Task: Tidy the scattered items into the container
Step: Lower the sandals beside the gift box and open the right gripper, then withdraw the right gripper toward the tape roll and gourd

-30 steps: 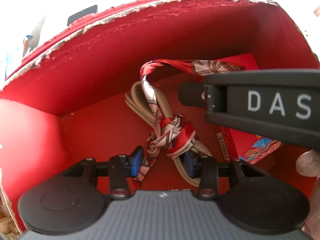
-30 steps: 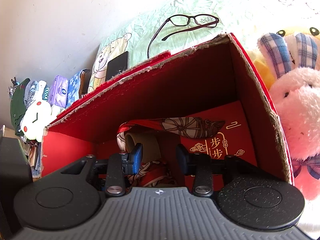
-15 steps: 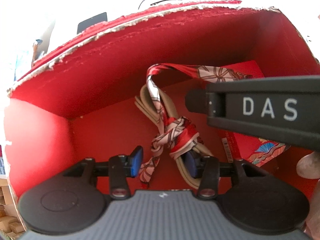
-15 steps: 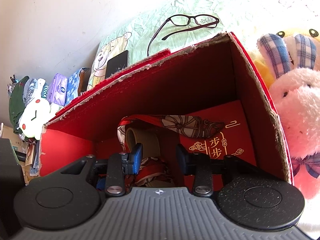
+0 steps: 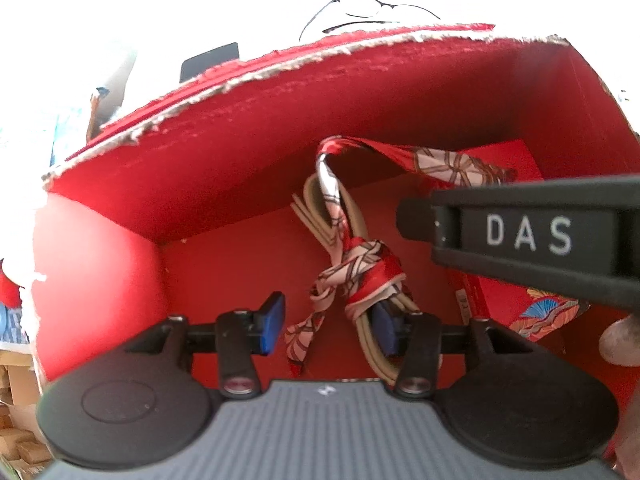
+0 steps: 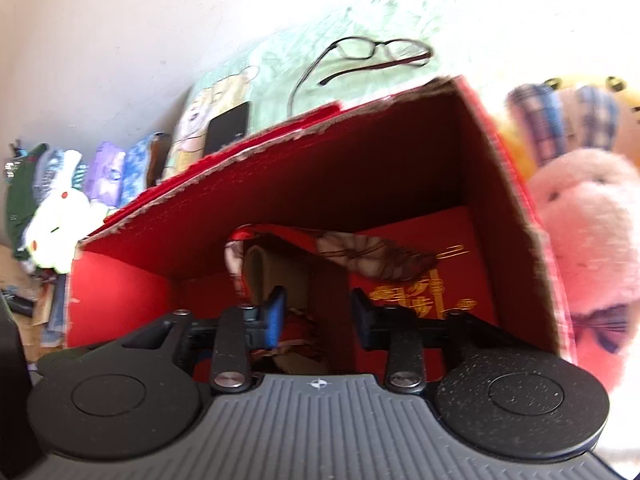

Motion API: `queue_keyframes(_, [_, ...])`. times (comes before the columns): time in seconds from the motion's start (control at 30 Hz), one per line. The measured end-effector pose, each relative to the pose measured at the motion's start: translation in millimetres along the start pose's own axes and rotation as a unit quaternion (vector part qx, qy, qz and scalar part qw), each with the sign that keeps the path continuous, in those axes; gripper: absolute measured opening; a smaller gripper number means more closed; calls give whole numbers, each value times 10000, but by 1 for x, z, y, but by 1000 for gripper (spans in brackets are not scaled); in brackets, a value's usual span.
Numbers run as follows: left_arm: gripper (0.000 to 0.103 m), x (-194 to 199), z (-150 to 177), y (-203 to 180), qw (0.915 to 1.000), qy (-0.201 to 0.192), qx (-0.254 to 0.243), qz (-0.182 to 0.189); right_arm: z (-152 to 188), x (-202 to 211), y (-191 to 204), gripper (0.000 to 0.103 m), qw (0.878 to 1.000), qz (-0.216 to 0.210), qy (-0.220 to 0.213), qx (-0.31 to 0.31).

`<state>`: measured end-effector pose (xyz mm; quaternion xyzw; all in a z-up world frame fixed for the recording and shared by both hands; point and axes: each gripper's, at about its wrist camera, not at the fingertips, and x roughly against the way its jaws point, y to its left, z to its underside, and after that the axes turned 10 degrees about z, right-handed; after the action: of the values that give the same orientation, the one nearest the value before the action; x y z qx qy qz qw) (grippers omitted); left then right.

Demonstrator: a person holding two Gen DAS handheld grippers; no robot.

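A beige strap (image 5: 312, 208) tied up with a red and white patterned scarf (image 5: 368, 264) lies on the floor of the red cardboard box (image 5: 240, 128). My left gripper (image 5: 329, 326) points down into the box with its jaws opening. The scarf's loose tail hangs between them, the left pad is clear of it, and the right pad sits against the strap. My right gripper (image 6: 319, 317) hovers over the same box (image 6: 360, 184), also opening, with the bundle below its pads and untouched. A red booklet (image 6: 452, 280) with gold characters leans against the right wall.
The right gripper's black housing marked DAS (image 5: 528, 236) crosses the box from the right, with a fingertip (image 5: 620, 340) below it. Beyond the box lie glasses (image 6: 372, 54) and a dark phone (image 6: 228, 124) on a green sheet. A pink plush (image 6: 588, 220) crowds the right side and a white plush (image 6: 56, 216) the left.
Both pairs of jaws have spread a little. The left view has drawn back, so more of the box's torn rim shows. The bundle stays on the box floor. The right view is now blurred.
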<state>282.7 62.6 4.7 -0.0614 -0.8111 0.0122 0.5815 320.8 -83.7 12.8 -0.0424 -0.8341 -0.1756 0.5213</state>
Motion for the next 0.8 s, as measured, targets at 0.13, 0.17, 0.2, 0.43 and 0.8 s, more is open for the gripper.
queue_keyframes(0.13, [53,2,-1,2,9999,-93,57,73,8,15,-2,44,9995,-96,-181,248])
queue_keyframes(0.17, [54,3,-1,3,9998,-132,66,105,11,21,-3,44,9992,-149,-258,278])
queue_keyframes(0.2, [58,4,-1,4,9997,-157,78,154,14,27,-6,44,9988,-210,-350,282])
queue_keyframes(0.43, [76,24,6,7,9964,-792,25,317,37,63,-25,48,9916,-452,-1178,286])
queue_keyframes(0.8, [90,53,23,5,9877,-1490,463,-102,59,96,-45,56,9759,-961,-1896,504])
